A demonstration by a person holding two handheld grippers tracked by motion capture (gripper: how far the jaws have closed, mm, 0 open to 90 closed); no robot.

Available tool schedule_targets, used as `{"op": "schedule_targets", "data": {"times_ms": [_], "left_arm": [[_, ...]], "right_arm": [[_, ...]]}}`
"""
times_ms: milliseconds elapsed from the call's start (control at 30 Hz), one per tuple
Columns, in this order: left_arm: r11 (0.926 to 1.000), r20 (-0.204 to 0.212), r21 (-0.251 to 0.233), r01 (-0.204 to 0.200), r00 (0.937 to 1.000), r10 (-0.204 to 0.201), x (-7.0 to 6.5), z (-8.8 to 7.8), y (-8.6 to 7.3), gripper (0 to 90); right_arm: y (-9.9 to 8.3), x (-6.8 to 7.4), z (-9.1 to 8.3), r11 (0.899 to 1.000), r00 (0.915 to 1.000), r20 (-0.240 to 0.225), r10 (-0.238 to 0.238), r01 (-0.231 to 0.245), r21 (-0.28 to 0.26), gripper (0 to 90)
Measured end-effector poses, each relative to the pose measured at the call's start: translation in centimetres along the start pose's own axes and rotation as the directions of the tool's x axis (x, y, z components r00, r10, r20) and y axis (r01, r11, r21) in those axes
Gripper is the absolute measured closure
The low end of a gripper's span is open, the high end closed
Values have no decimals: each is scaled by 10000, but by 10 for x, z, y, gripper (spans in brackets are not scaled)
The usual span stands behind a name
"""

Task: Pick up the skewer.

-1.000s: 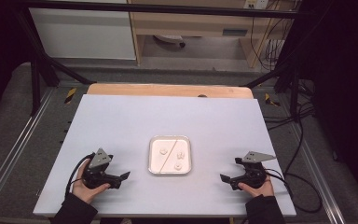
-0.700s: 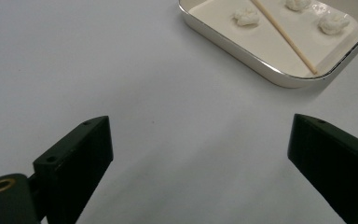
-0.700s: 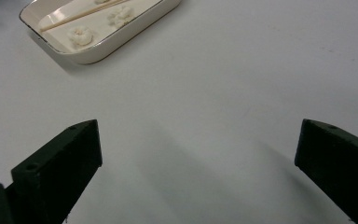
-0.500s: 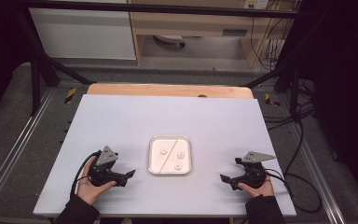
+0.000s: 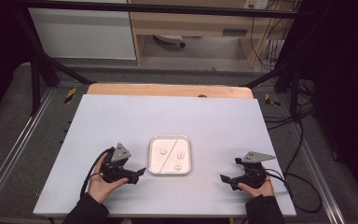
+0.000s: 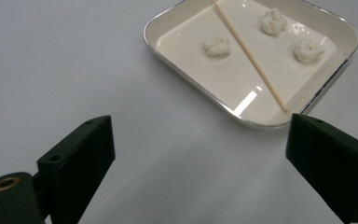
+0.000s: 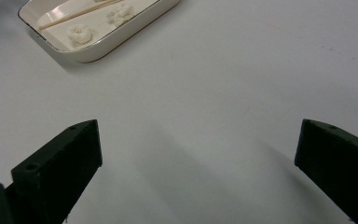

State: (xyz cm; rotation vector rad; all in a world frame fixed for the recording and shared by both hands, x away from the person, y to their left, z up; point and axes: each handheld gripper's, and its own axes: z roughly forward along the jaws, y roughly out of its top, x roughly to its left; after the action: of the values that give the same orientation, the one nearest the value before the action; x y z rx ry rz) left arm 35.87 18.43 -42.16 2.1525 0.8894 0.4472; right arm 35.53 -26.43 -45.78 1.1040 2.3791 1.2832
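Left tool [image 6: 200, 154] view: thin stick [image 6: 250, 55] across tray [image 6: 256, 122], three white lumps.

The bench [image 5: 121, 121] has a smooth, matt pale top, with a strip of bare wood [image 5: 168, 90] along its far edge. The tray [image 6: 182, 21] looks like glazed white ceramic, glossy with a thin metallic rim; the stick [image 6: 249, 56] in it is plain light wood. The fingers [image 6: 77, 158] are matt black plastic.

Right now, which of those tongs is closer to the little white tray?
The left tongs sit just beside the tray, at its left edge. The right tongs rest farther off, to its right.
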Motion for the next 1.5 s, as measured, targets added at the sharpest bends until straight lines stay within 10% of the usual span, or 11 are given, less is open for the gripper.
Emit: {"op": "schedule_targets", "data": {"times_ms": [633,1500], "left_arm": [[9993,-99,355,-144,9998,147,-31,31,36,222],[9935,-256,1069,380,9990,-355,-53,71,40,717]], "right_arm": [[0,0,0,10000,10000,-40,32,-32,57,12],[0,0,2,10000,10000,-96,-15,16,71,12]]}}
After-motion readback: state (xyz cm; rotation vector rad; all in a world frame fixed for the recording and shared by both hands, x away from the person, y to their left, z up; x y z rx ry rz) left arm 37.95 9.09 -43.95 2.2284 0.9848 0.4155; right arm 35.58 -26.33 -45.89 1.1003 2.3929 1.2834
